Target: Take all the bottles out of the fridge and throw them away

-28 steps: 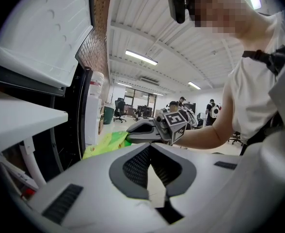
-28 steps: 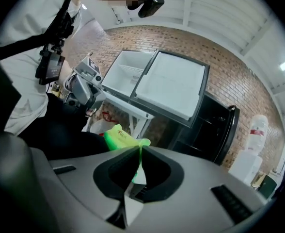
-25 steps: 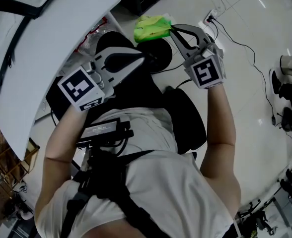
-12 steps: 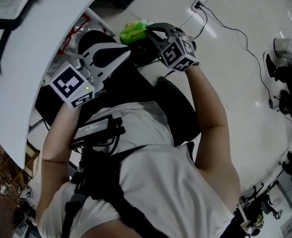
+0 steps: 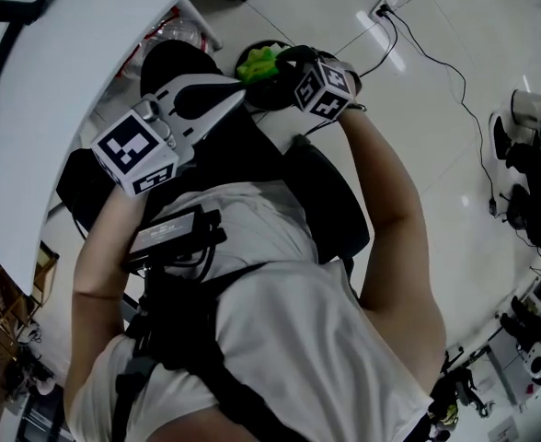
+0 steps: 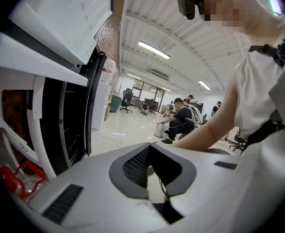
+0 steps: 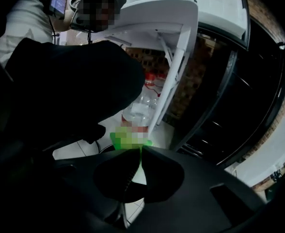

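My black right gripper (image 5: 272, 63) is shut on a clear bottle with a green label (image 5: 255, 63), which hangs low over a round black bin (image 5: 171, 61). In the right gripper view the jaw tips (image 7: 139, 148) pinch the green label (image 7: 130, 137), and the clear body (image 7: 141, 107) stretches away from them. My white left gripper (image 5: 241, 92) is beside it, shut with nothing held; its tips meet in the left gripper view (image 6: 150, 144). The open fridge (image 7: 239, 106) with its white door (image 7: 181, 13) stands just behind. Red-capped bottles (image 7: 153, 80) sit in the door.
The white fridge door (image 5: 59, 90) fills the left of the head view. A black office chair (image 5: 335, 201) is under the right arm. A power strip with a cable (image 5: 386, 9) lies on the tiled floor. People (image 6: 182, 119) crouch far back in the room.
The right gripper has dropped steeply with the green-labelled bottle, tilting downward toward the black bin. The left gripper has sunk a little.
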